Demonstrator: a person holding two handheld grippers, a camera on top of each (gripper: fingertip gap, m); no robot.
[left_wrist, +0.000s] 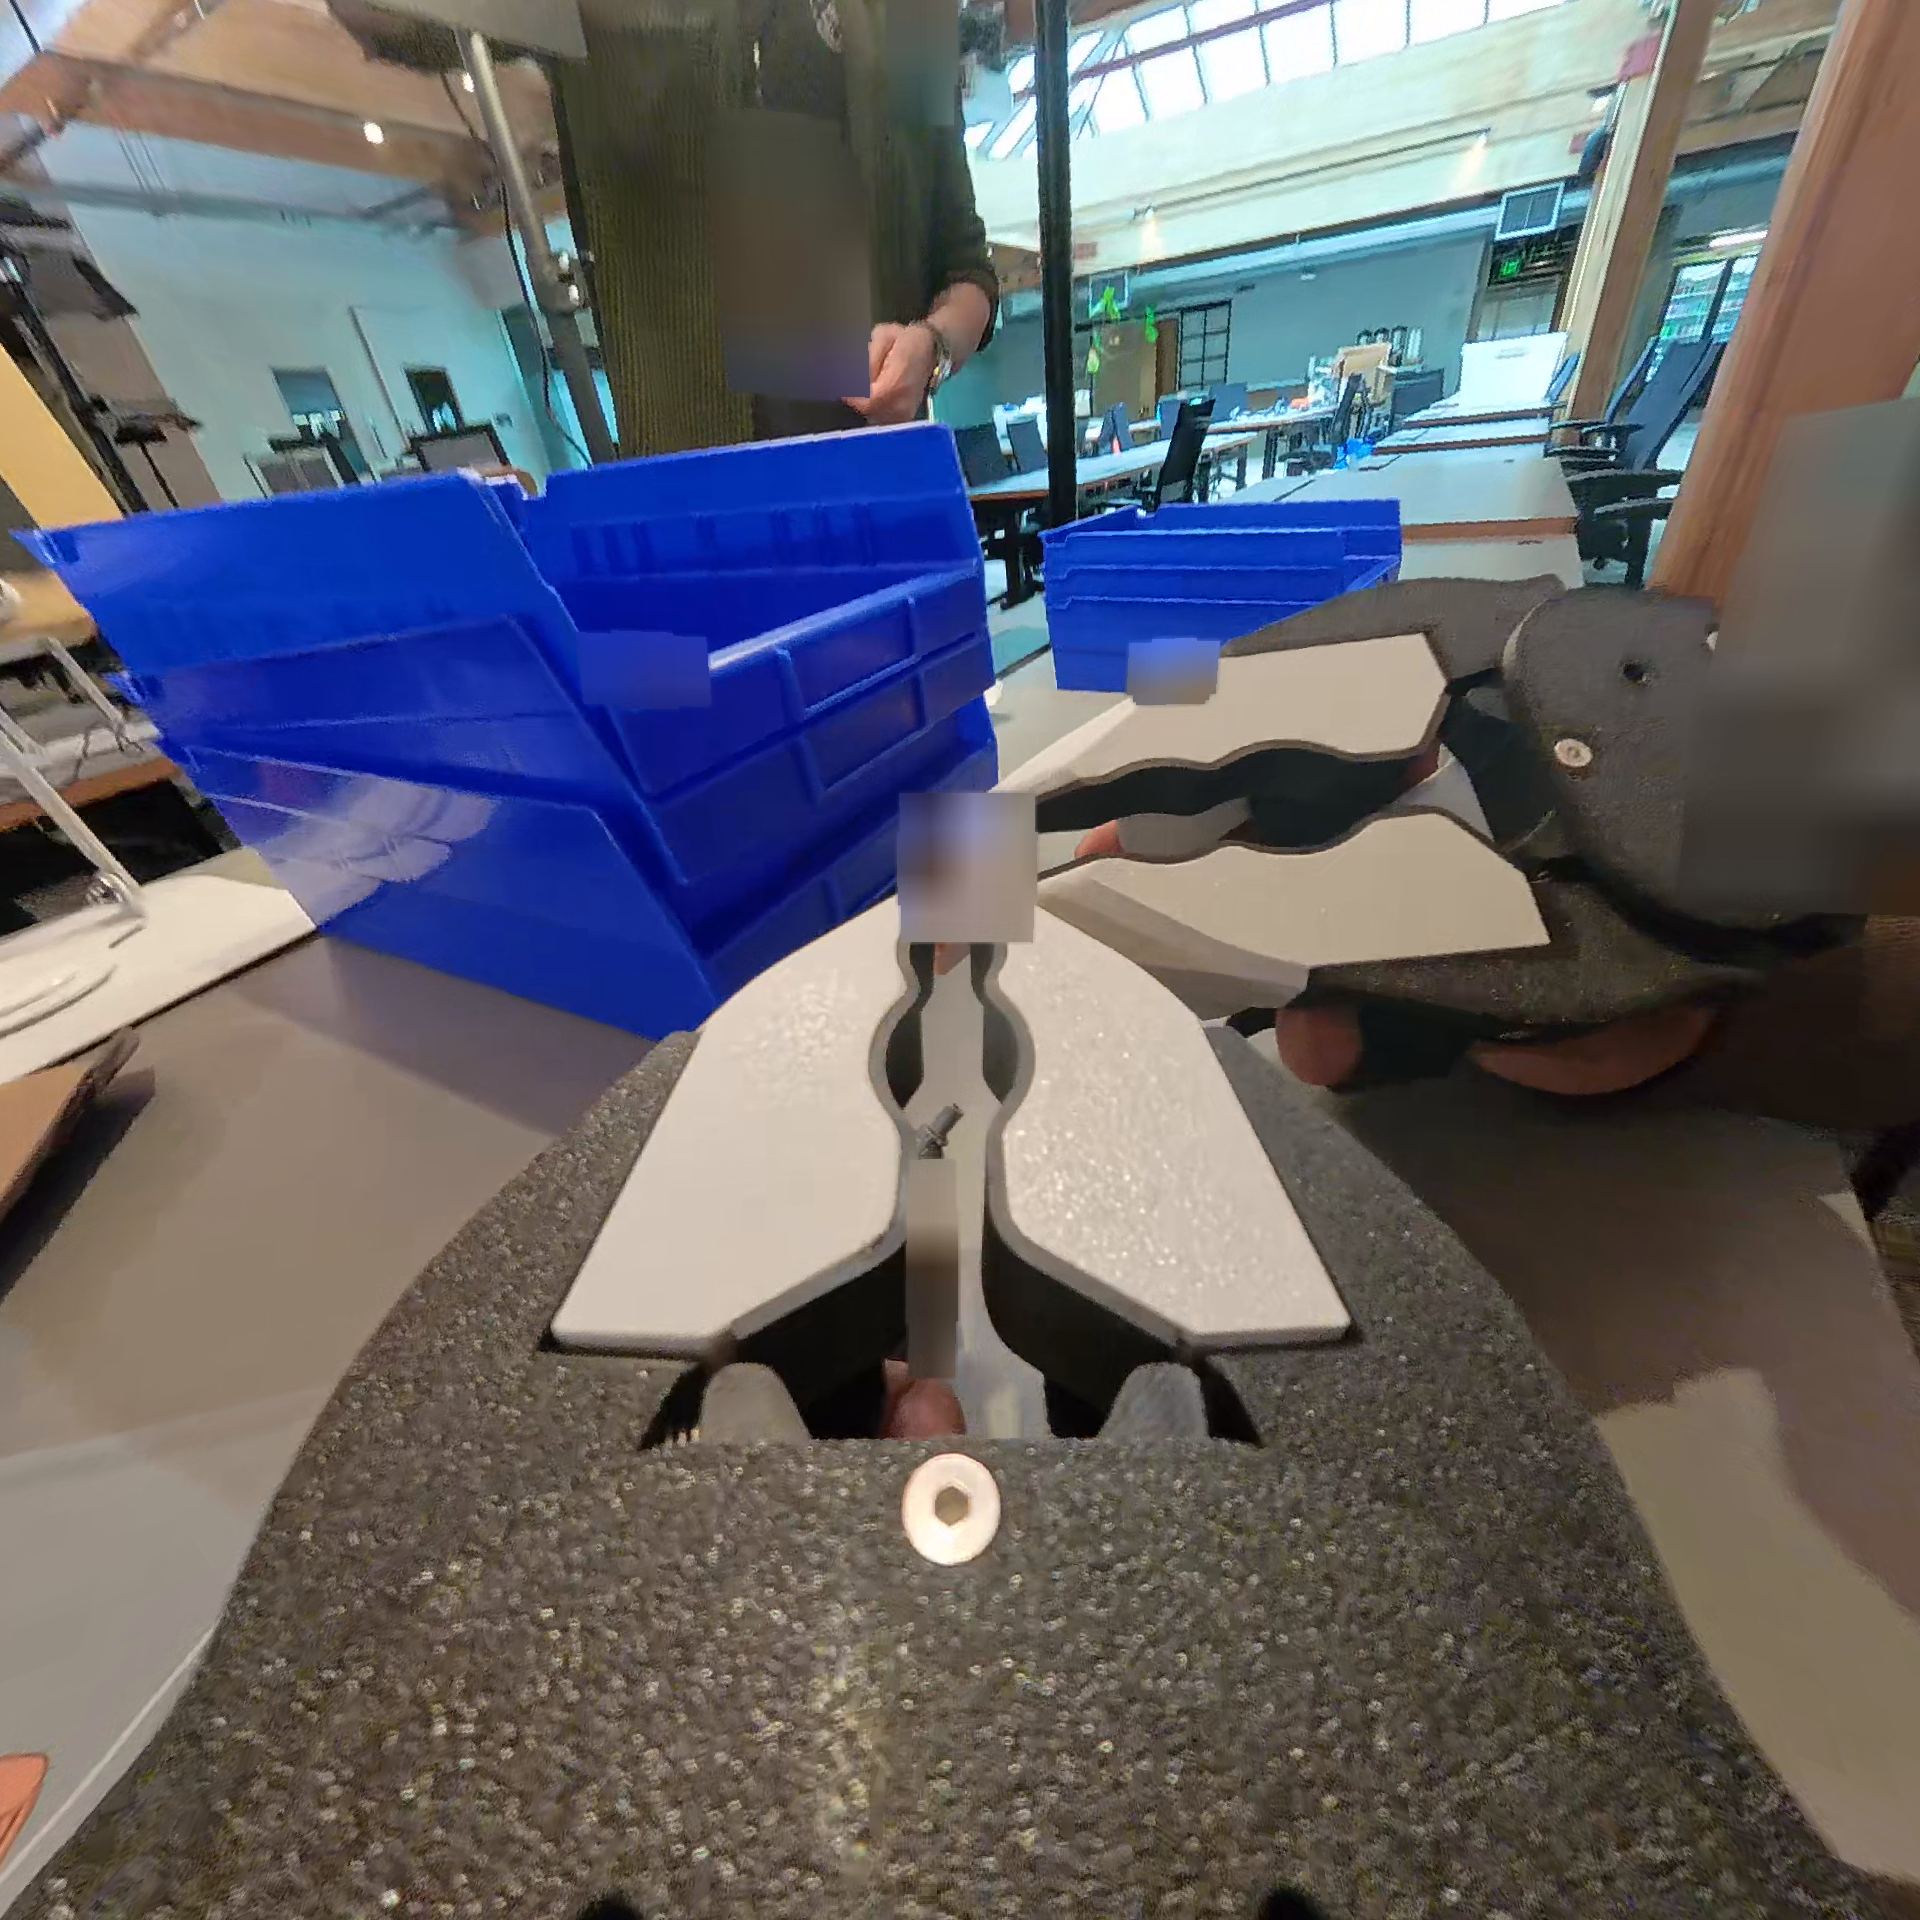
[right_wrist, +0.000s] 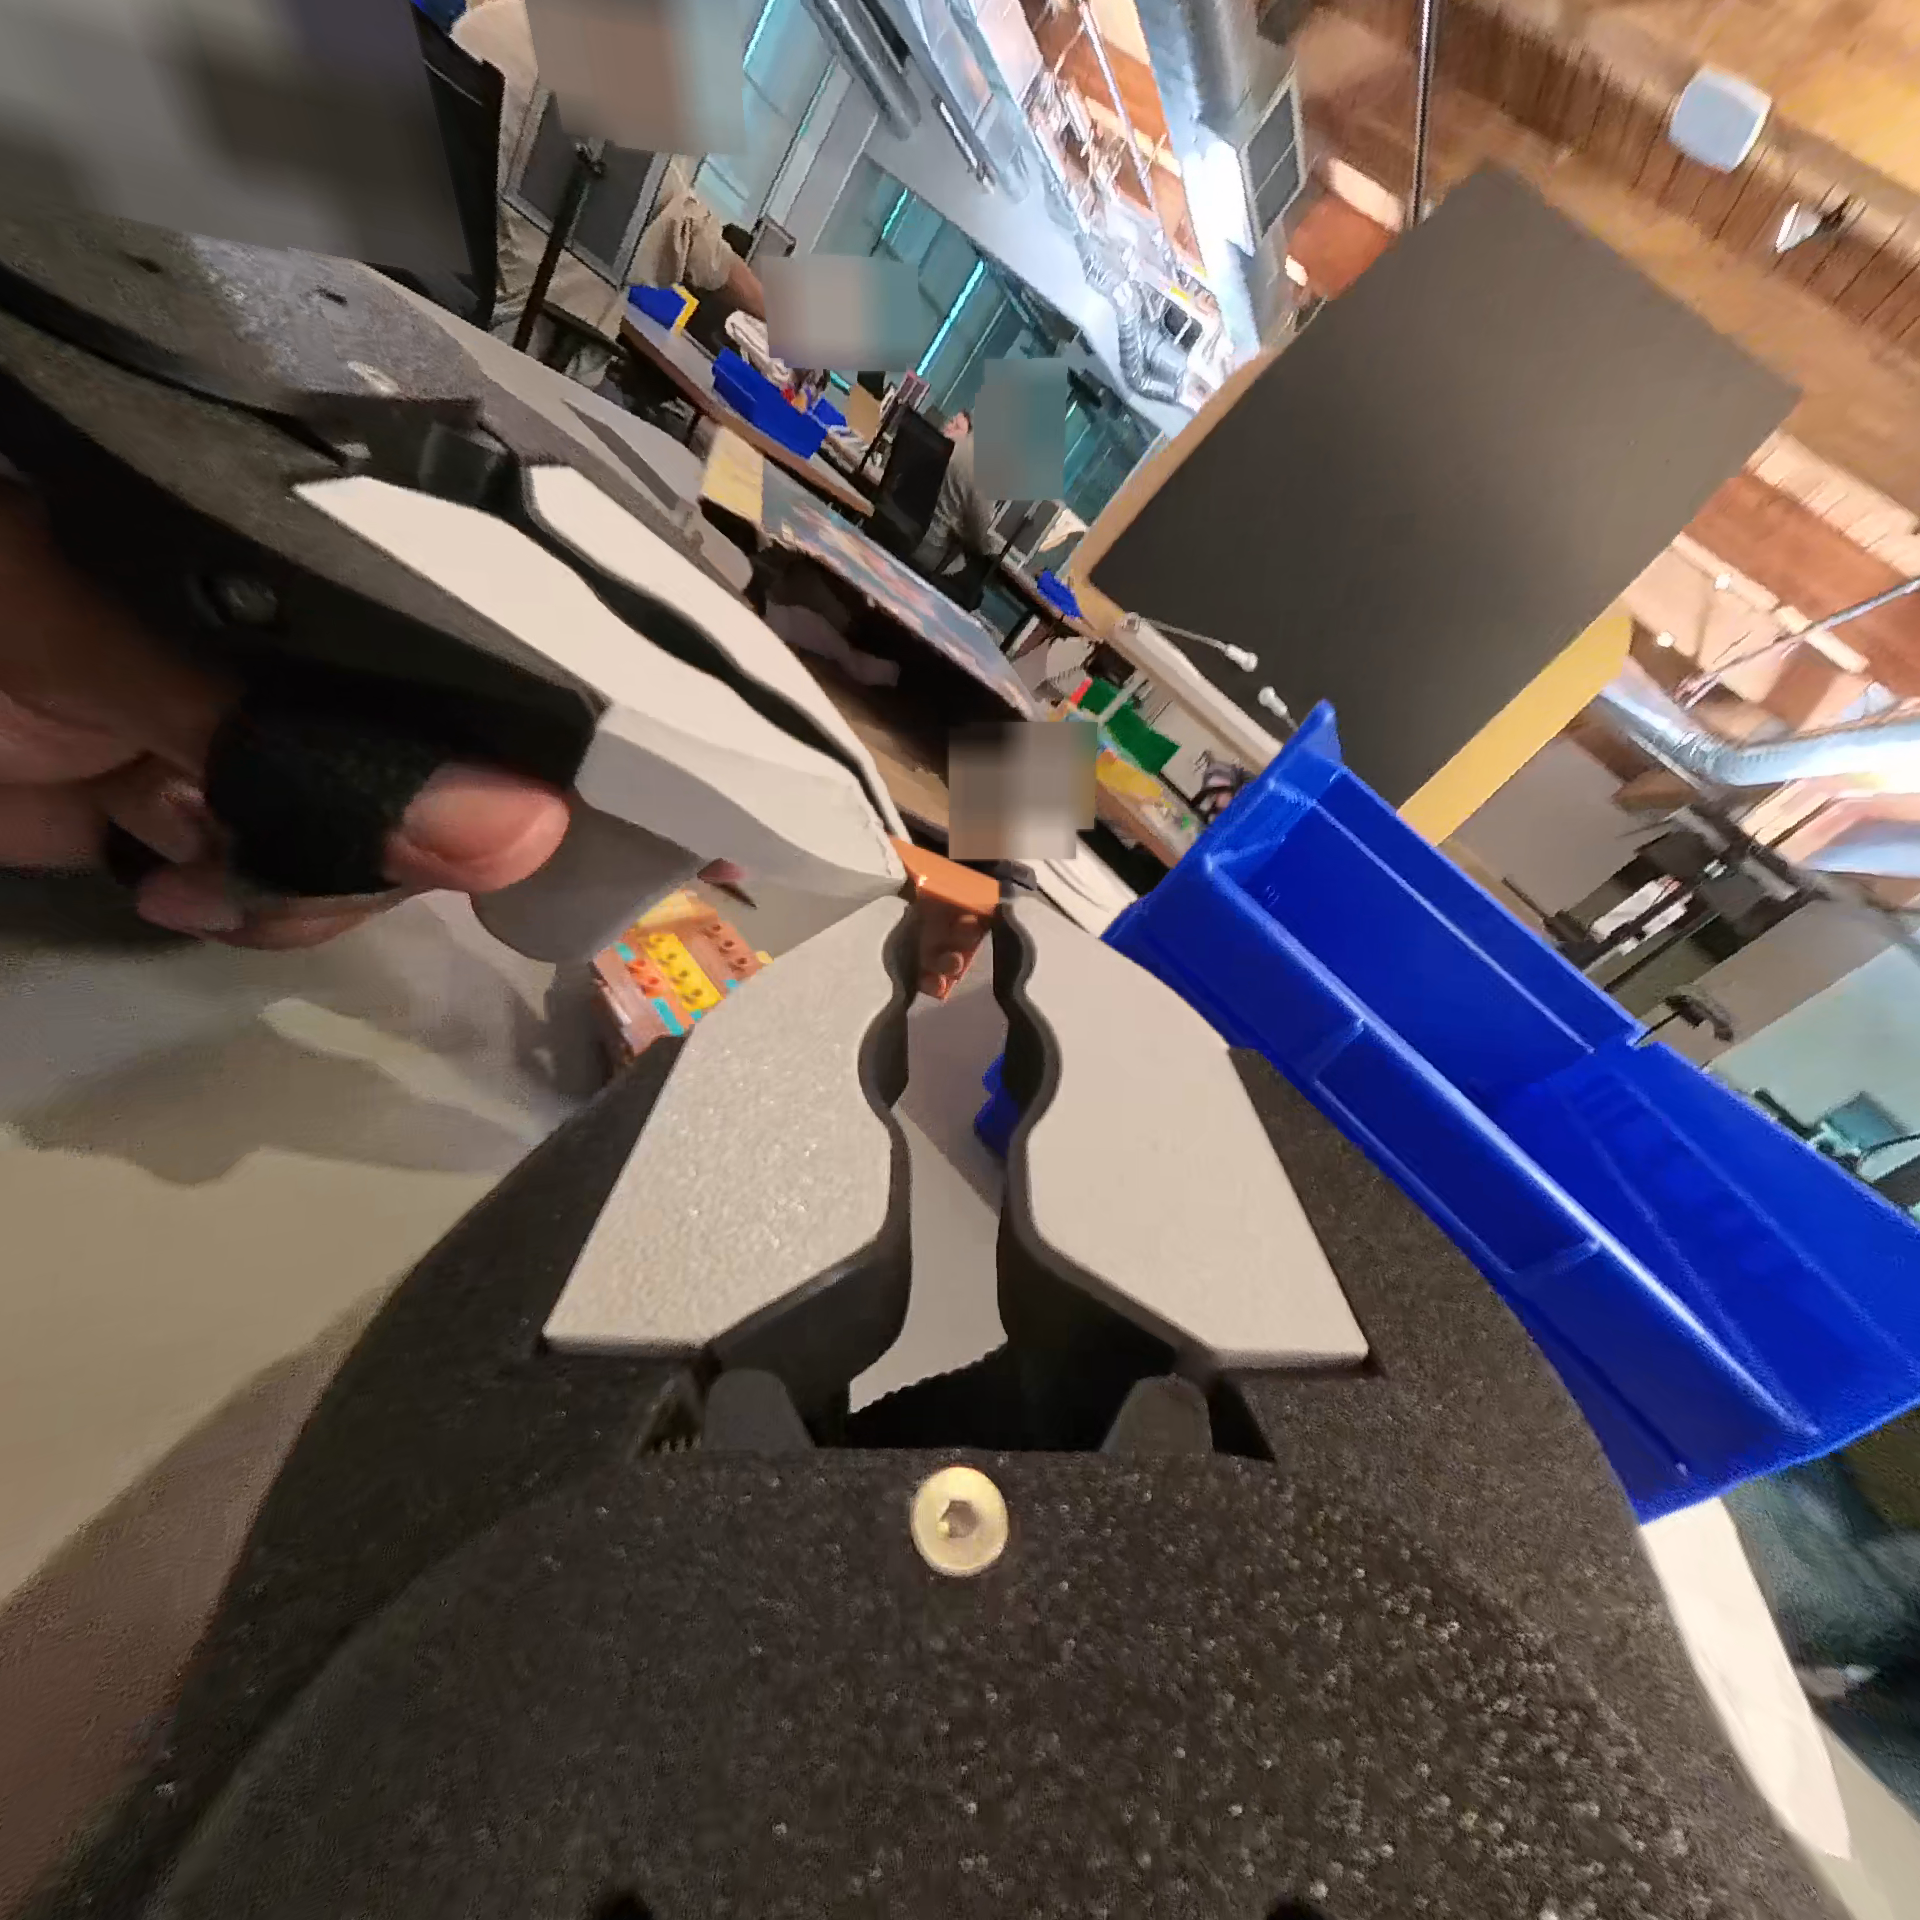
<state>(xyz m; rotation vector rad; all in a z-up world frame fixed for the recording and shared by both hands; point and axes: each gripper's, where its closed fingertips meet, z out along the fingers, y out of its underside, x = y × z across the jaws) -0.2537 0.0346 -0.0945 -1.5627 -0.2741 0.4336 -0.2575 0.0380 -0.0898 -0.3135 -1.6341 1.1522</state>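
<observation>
Meanwhile, right gripper: nearly closed, pinching orange brick
Left gripper: narrowly parted, grip hidden by blur
Backdrop: blue bins

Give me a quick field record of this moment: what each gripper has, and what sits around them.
left gripper: nearly shut, tips at the orange-brown brick; grip unclear, partly hidden by a blur patch
right gripper: shut on the orange-brown brick
grippers: tips meet at the brick, above the table
blue bins: nested stack on the grey table, ahead of the left gripper
single blue bin: farther back
brick assembly: multicoloured, on the table below the grippers
person: standing behind the bins
</observation>
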